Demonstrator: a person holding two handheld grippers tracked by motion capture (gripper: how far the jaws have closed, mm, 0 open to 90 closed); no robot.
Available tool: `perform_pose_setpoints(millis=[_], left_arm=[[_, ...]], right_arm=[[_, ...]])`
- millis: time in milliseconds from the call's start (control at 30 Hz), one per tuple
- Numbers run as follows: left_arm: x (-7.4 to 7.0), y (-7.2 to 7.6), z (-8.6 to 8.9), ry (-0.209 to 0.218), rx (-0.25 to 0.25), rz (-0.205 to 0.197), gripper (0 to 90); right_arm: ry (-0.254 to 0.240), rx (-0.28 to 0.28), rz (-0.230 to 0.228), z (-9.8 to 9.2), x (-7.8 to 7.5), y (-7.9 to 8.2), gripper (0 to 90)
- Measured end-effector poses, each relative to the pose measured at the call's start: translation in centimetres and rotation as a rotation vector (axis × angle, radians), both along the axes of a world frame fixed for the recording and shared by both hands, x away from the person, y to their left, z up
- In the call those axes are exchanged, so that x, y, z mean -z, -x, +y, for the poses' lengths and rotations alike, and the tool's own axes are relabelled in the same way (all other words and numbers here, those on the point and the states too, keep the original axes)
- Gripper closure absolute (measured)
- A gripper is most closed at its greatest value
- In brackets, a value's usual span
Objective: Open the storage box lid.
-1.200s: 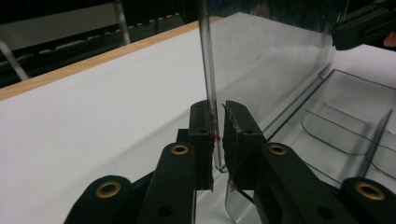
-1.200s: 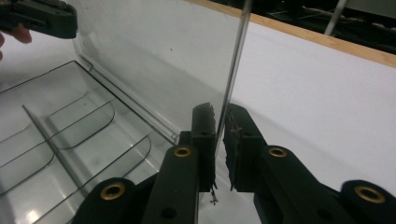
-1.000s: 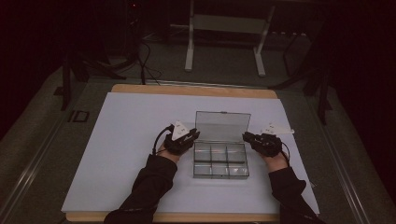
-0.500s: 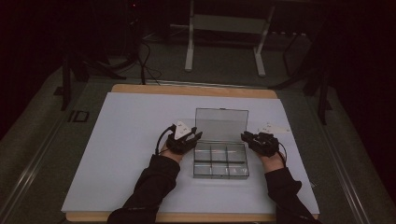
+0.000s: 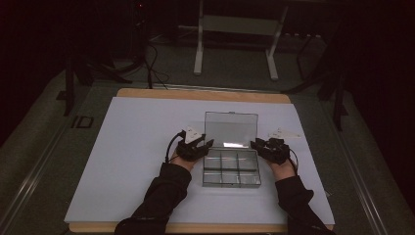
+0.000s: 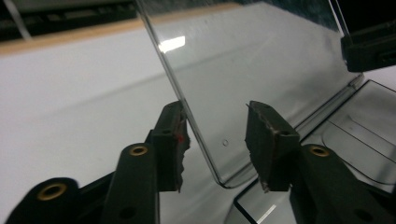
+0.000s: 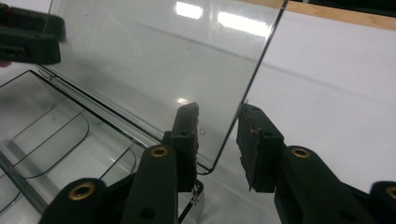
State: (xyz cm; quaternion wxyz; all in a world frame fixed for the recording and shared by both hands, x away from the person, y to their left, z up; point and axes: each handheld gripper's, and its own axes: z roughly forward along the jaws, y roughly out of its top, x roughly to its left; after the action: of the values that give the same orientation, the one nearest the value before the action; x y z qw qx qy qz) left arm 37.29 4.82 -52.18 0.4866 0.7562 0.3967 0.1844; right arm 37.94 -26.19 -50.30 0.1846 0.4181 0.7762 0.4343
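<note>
Clear box lid stood open near the surface's middle

The lid (image 5: 231, 129) is straddled at each side edge by the left tool (image 6: 217, 140) and right tool (image 7: 217, 140), jaws just loosened and parted, so it is left upright.

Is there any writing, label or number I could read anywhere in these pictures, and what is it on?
"ID": on a dark tag lying on the floor left of the table.
Clear plastic box and its raised lid: no writing to be seen.

Box (image 5: 231, 166) between left tool (image 5: 201, 146) and right tool (image 5: 259, 145)
</note>
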Motion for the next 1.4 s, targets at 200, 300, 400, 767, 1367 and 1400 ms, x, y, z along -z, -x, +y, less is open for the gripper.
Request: perform_pose_setpoints(millis=[200, 300, 400, 767, 1367, 1400], left_arm=[[0.0, -0.1, -0.3, -0.008, -0.028, 0.034, 55.3], [0.1, -0.2, -0.4, -0.007, -0.042, 0.044, 54.0], [0.2, -0.3, -0.2, 0.017, -0.039, 0.063, 53.0], [0.3, -0.2, -0.1, 0.034, -0.049, 0.098, 53.2], [-0.5, 0.2, -0.2, -0.003, -0.001, 0.074, 26.6], [-0.6, 0.2, -0.3, -0.013, 0.005, 0.077, 22.5]], right_arm=[[-0.003, 0.021, 0.026, 0.1, 0.2, -0.1, 67.3], [-0.001, 0.028, 0.034, 0.1, 0.3, -0.1, 67.1], [0.003, 0.028, 0.028, 0.1, 0.4, -0.1, 67.1], [0.018, 0.023, 0.031, 0.4, 0.5, 0.0, 68.9], [0.035, -0.008, 0.026, 0.7, -0.2, -0.2, 44.2], [0.038, -0.011, 0.019, 0.6, -0.3, -0.1, 40.4]])
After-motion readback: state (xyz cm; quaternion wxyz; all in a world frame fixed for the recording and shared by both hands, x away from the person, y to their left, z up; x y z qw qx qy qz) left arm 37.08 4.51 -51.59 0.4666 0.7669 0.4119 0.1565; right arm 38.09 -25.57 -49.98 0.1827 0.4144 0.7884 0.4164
